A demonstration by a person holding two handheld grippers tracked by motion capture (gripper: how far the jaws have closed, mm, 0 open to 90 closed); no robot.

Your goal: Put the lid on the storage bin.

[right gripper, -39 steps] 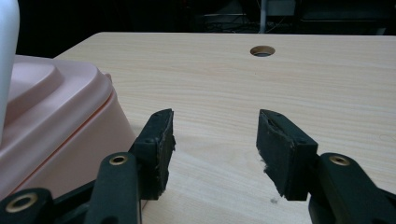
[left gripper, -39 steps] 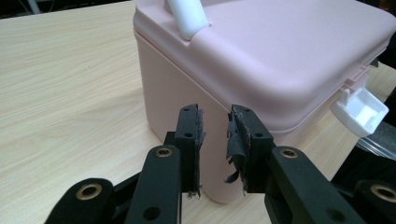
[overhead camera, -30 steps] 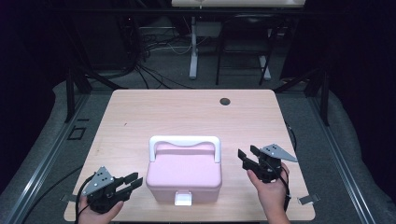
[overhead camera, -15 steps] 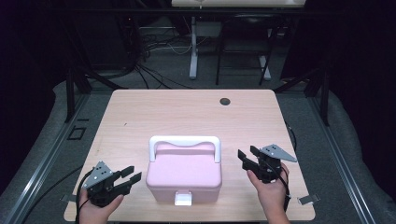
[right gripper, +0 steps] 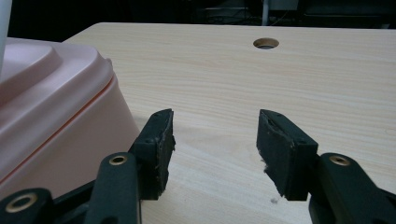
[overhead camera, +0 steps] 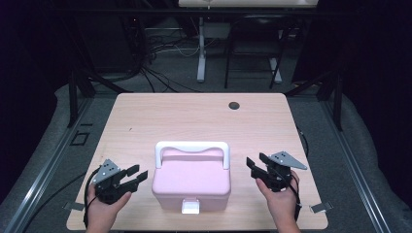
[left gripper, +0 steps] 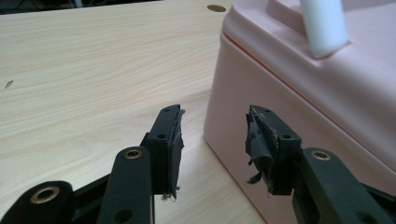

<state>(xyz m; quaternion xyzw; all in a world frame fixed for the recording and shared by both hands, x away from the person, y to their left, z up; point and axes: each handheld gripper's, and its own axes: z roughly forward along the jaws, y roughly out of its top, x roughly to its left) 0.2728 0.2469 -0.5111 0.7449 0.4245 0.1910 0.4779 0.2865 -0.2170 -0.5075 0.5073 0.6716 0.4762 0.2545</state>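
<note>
The pale wooden surface [overhead camera: 194, 116] carries a closed pink plastic box with a white handle [overhead camera: 192, 182] near its front edge. The left tool [overhead camera: 132, 175], released with its jaws just opening, sits beside the box; the right tool [overhead camera: 256, 163] gapes empty opposite.

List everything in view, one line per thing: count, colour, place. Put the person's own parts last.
table: one, light wood, centre of the high view.
cable hole: one, dark, round, far right part of the tabletop.
box: one, pink, lid closed, near the table's front edge, between the two grippers.
handle: one, white, standing upright over the box's lid.
latch: one, white, front face of the box.
left gripper: one, black, left of the box, jaws open, just been opening, nothing between them.
right gripper: one, black, right of the box, jaws open, empty.
</note>
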